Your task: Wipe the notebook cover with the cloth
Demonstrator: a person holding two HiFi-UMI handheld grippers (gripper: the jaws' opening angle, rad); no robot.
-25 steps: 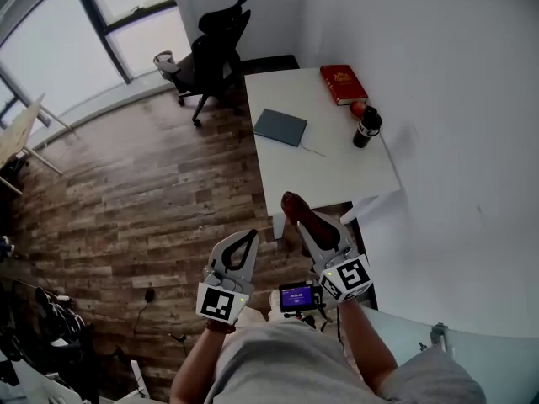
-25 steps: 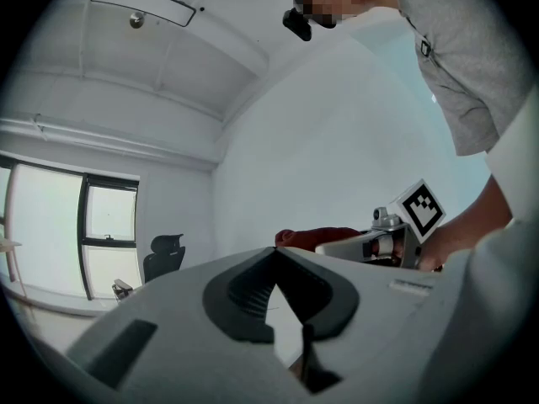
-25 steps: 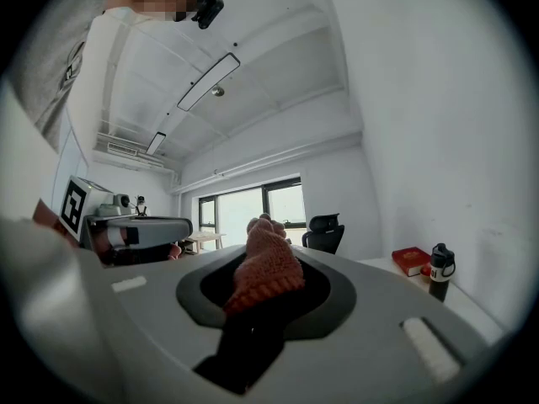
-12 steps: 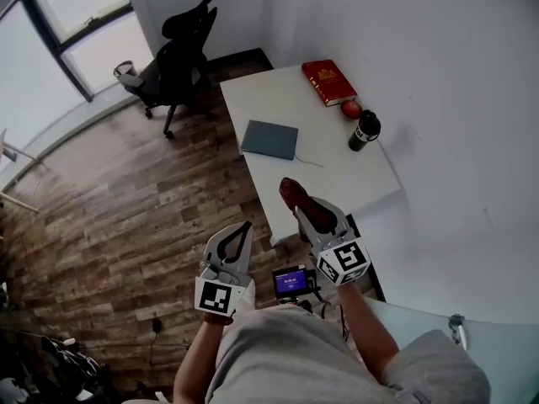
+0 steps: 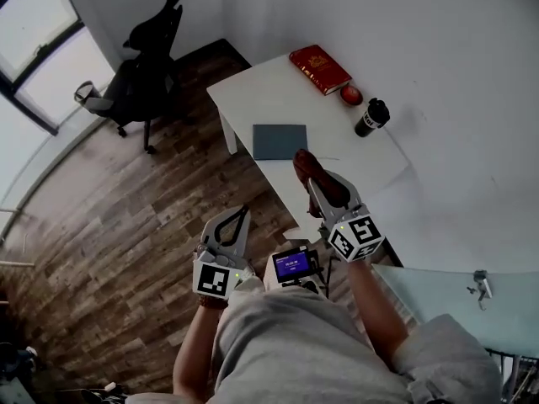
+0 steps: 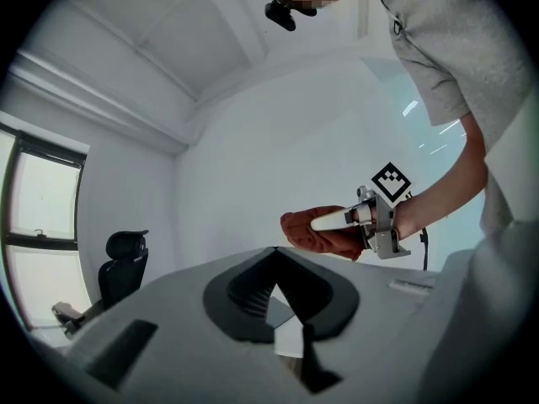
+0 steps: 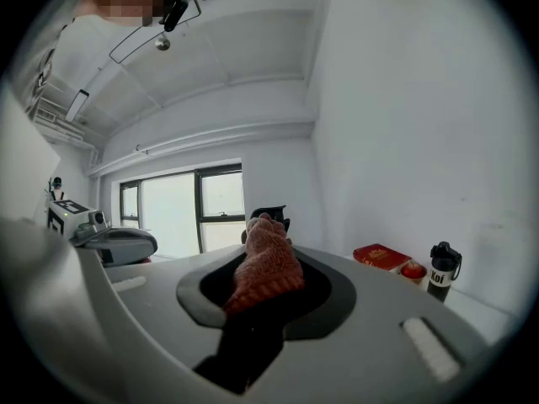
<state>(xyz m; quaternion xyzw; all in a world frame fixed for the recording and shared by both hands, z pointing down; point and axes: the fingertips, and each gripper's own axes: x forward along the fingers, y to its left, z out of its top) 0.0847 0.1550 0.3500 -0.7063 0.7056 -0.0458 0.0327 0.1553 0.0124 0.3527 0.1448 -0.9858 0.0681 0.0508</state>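
The desk (image 5: 370,171) is white and stands against the wall, and everything here is placed by it. The notebook (image 5: 280,141), grey-blue and closed, lies flat near the desk's middle, towards its edge on the floor side. At the desk's far end lies a red book (image 5: 319,68). Nearer along the wall side sit a red fruit (image 5: 351,96) and then a black bottle (image 5: 371,118), upright. All three are well apart from the notebook.

The right hand-held gripper (image 5: 317,180) is held over the desk's near part, its jaws clamped on a rust-red cloth (image 5: 306,163). The cloth bunches out past the jaw tips and points towards the notebook. It is close to the notebook in the head view, but whether they touch cannot be told. In the right gripper view the knitted cloth fills the gap between the jaws.

The left hand-held gripper (image 5: 239,219) is off the desk's near corner, over the wooden floor (image 5: 109,225). Its jaws are closed together with nothing between them.

A small lit screen (image 5: 293,266) sits at the person's waist between the two grippers. A black chair (image 5: 143,82) stands on the floor beyond the desk's far end, near the window (image 5: 34,40).
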